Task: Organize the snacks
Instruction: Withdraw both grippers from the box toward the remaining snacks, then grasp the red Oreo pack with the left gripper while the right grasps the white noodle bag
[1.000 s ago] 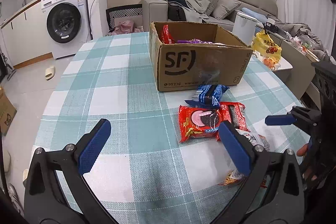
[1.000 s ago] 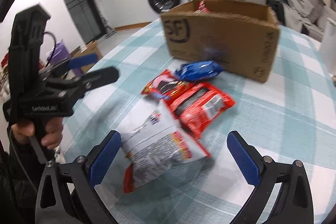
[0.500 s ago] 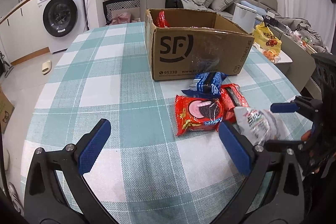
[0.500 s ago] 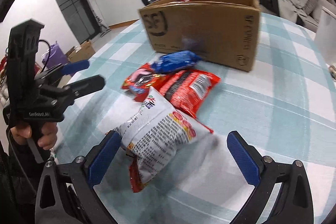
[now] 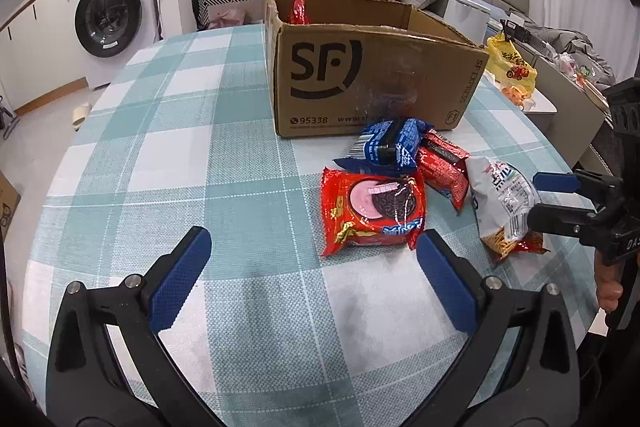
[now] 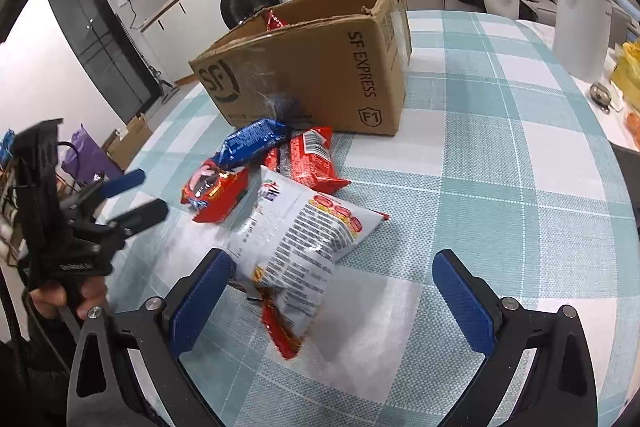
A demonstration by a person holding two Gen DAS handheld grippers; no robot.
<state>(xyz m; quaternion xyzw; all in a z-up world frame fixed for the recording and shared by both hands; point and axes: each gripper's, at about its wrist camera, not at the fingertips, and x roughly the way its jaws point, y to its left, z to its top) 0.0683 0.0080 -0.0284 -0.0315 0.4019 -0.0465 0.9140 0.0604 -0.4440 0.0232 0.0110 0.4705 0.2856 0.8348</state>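
White crinkly snack bag (image 6: 296, 251), now lifted toward the brown cardboard box (image 6: 320, 67); right gripper (image 6: 332, 291) jaws apart around it, left gripper (image 5: 308, 275) spread empty.

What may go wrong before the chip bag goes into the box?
The chip bag leans on only one side of the open right tongs, so it may slip when lifted. The red cookie pack lies beside it and may get dragged. The bag may catch on the high box wall.
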